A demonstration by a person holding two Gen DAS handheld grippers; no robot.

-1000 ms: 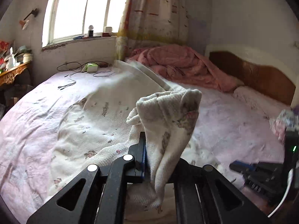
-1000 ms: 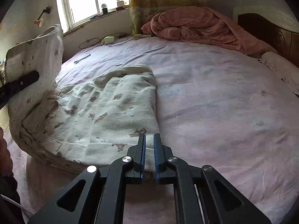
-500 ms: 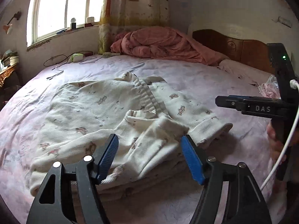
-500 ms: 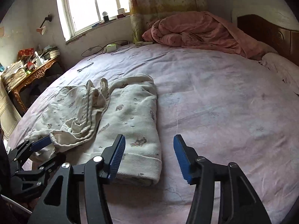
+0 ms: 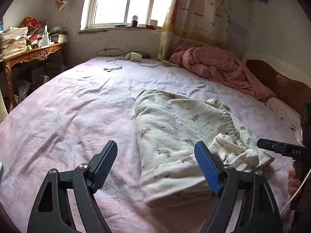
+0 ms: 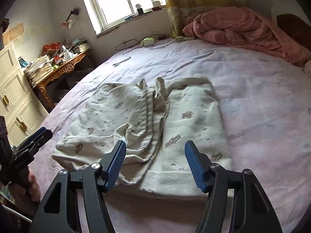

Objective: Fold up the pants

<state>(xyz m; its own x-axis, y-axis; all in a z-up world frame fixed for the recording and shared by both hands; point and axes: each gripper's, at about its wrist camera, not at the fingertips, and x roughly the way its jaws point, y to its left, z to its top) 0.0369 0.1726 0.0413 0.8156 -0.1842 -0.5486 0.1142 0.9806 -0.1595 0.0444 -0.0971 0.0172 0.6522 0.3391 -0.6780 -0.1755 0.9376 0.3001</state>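
Pants [image 6: 155, 132] lie partly folded on the bed [image 6: 262, 106], long axis running away from both cameras toward the window. Left gripper [image 5: 156, 165]: jaws spread, empty, near hem just ahead and offset to its right. Right gripper [image 6: 154, 165]: jaws spread, empty, straddling the rumpled middle seam from above. Judgement: right gripper is better centred for smoothing the bunched fold

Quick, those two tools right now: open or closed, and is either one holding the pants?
Left tool: open, holding nothing; the pants lie on the bed.
Right tool: open, holding nothing, above the pants.
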